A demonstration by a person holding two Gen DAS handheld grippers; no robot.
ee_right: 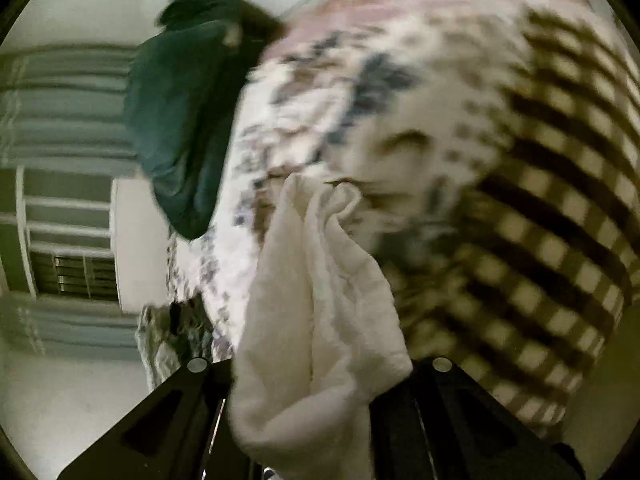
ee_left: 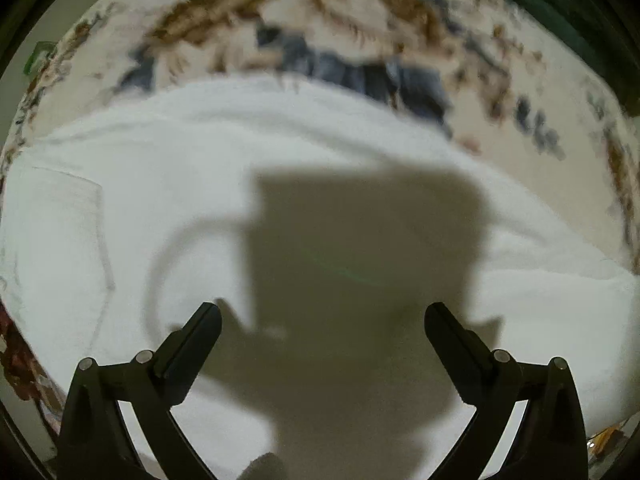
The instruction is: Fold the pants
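Lit from above and behind in the left wrist view: hard gripper shadow [ee_left: 360, 280] thrown across bright white pants [ee_left: 160, 200]. Smeared by motion blur along the floral sheet [ee_left: 360, 12]. Dimmer, yellowish and more blurred at the right wrist; bowed and vignetted black at every edge.

White cotton pants [ee_left: 168, 200], plain and unpatterned, appearing cream [ee_right: 320, 300] in the right wrist view. Cream bedspread [ee_left: 500, 60] printed with brown and slate-blue floral motifs. Checked blanket [ee_right: 560, 240] in dark brown and pale yellow squares. Dark teal-green cloth heap [ee_right: 180, 120], unpatterned. Matte black plastic fingers [ee_left: 200, 340] of the left gripper [ee_left: 322, 312].
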